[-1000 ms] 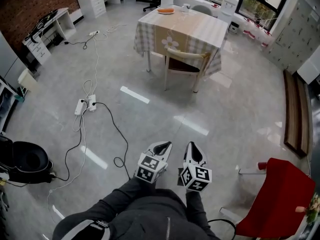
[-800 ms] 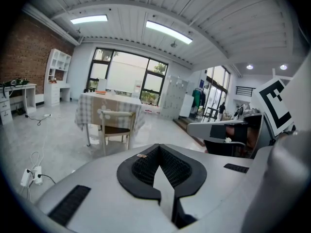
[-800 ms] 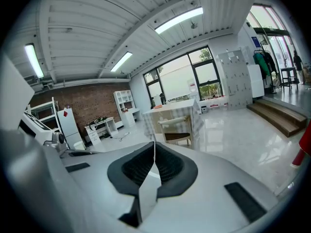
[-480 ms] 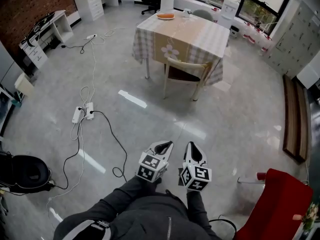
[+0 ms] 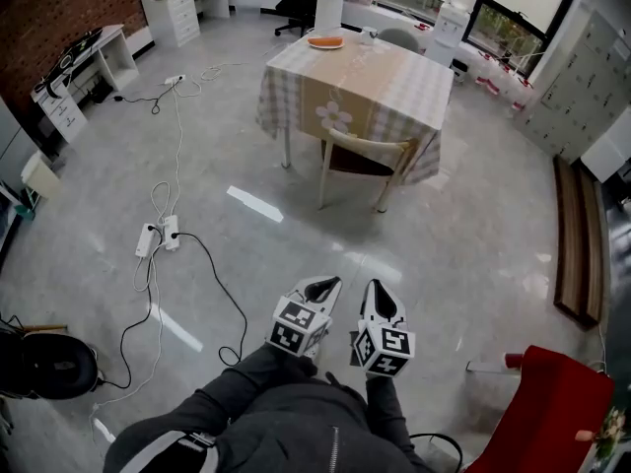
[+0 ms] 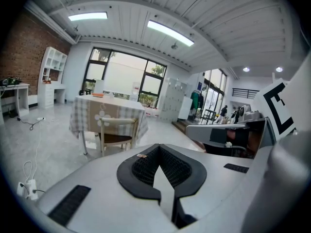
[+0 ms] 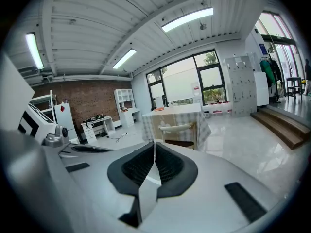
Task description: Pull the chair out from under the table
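Standing in the upper middle of the head view, the chair [image 5: 360,161] is seen pushed in at the near edge of the surface [image 5: 394,62], its pale wooden backrest facing the camera and its dark seat tucked under the hanging checked cloth [image 5: 424,92]. An orange item on a plate [image 5: 324,41] is seen at the far left corner of the surface. The left gripper [image 5: 319,288] and the right gripper [image 5: 379,294] are held side by side in the lower middle of the frame, both pointed toward the chair and well apart from it, with grey floor [image 5: 325,235] between. In the left gripper view the jaws are closed together with nothing between them, and the chair is framed left of the jaws' tip, beyond them. In the right gripper view the jaws are likewise pressed together and empty, with the chair seen just above their tip. White power strips [image 5: 158,235] and a black cable [image 5: 222,276] are laid across the floor at the left of the head view, and a red chair [image 5: 552,402] is seen in the lower right corner.
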`<state>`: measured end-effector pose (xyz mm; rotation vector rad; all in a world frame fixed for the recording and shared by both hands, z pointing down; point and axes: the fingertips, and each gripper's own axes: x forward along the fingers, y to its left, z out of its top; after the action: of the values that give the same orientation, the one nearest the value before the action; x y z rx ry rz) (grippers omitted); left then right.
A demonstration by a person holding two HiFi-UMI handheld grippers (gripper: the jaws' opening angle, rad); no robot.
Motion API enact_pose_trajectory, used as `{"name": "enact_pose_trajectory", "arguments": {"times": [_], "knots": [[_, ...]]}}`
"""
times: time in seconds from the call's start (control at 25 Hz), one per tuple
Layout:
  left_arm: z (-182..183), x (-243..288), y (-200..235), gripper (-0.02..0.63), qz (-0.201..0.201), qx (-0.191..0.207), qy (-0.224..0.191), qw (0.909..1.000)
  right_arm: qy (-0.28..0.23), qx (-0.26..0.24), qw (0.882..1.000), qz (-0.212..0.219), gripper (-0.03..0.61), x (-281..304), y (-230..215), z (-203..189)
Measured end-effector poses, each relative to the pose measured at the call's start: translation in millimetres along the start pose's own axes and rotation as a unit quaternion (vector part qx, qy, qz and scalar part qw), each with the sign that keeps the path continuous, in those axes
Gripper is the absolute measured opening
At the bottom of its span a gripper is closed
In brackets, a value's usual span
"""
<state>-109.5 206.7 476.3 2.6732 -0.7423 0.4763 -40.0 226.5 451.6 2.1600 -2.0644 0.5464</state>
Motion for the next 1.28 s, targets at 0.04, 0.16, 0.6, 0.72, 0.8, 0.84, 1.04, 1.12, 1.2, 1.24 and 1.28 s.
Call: {"name": "enact_pose_trajectory", "arguments": {"times": [0.04, 0.16, 0.6, 0.72, 0.8, 0.84, 1.04, 1.12, 1.2, 1.24, 1.28], "knots": [[2.2, 2.7, 3.0, 0.008, -0.003, 0.001, 0.001, 1.0000, -0.001, 0.001, 1.000, -0.003, 0.012, 4.3, -1.0, 2.4], [6.3, 9.9, 10.9, 0.008, -0.008, 0.001, 0.002, 1.0000, -0.001, 0.003, 1.000, -0.009, 0.012, 14.3, -2.3, 6.3], [6.6, 22.1, 29.3, 0.008, -0.016, -0.001, 0.004, 0.9999, 0.014, 0.005, 1.000, -0.002, 0.012, 39.8, 4.2, -0.4], [4.3, 20.7, 35.0, 0.008, -0.012, -0.005, 0.005, 0.9999, 0.018, 0.005, 1.000, 0.004, 0.012, 43.1, 10.0, -3.0], [2.8, 20.2, 36.4, 0.008, -0.011, -0.005, 0.009, 0.9999, 0.022, 0.007, 1.000, 0.005, 0.012, 44.5, 10.9, -4.3], [1.3, 20.4, 36.1, 0.008, -0.011, -0.003, 0.010, 0.9999, 0.025, 0.008, 1.000, 0.005, 0.012, 45.0, 9.9, -5.3], [-2.9, 15.2, 36.1, 0.008, -0.006, 0.005, 0.013, 0.9999, 0.030, 0.011, 0.999, 0.006, 0.012, 46.8, 9.7, -7.4], [-4.2, 12.3, 39.1, 0.008, -0.003, 0.003, 0.012, 0.9999, 0.029, 0.013, 0.999, 0.005, 0.012, 47.6, 10.5, -8.4], [-7.0, 12.4, 41.8, 0.008, -0.002, 0.001, 0.012, 0.9999, 0.028, 0.016, 0.999, 0.004, 0.012, 49.5, 10.0, -10.5], [-7.9, 13.1, 42.6, 0.008, -0.001, 0.001, 0.013, 0.9999, 0.028, 0.016, 0.999, 0.004, 0.012, 50.5, 9.6, -11.4], [-8.0, 13.9, 43.2, 0.008, 0.000, 0.000, 0.014, 0.9999, 0.030, 0.015, 0.999, 0.005, 0.012, 51.4, 9.5, -11.9]]}}
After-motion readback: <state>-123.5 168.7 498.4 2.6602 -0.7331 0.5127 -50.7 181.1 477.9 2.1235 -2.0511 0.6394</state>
